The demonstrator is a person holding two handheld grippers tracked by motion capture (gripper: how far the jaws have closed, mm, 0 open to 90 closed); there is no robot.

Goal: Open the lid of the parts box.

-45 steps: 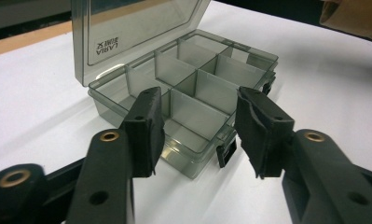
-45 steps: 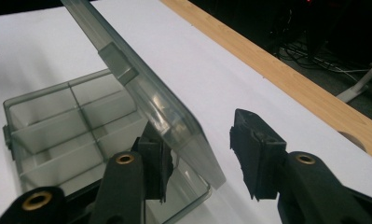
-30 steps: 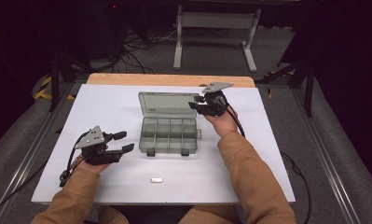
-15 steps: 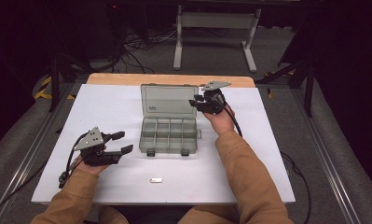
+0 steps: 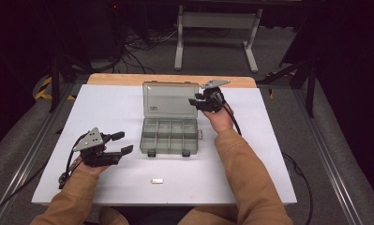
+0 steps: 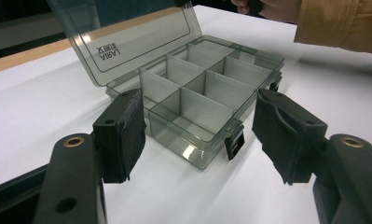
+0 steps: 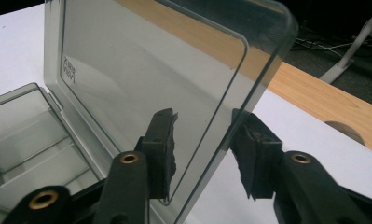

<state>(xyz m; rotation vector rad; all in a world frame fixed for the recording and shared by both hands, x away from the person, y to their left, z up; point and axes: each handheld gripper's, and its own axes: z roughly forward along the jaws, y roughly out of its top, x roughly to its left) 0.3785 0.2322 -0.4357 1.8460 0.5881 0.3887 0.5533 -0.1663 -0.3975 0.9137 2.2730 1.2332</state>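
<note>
Swinging the smoky clear plastic organiser box's (image 5: 169,136) lid (image 7: 146,88) open, I keep my right gripper's (image 7: 200,140) fingers loosely straddling its edge; left gripper (image 6: 197,135) waits gaping, empty, before the box.

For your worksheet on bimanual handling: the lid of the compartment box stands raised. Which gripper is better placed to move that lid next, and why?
Right. The right gripper has its fingers either side of the lid edge, open around it. The left gripper sits open on the table, short of the compartment box front.
</note>
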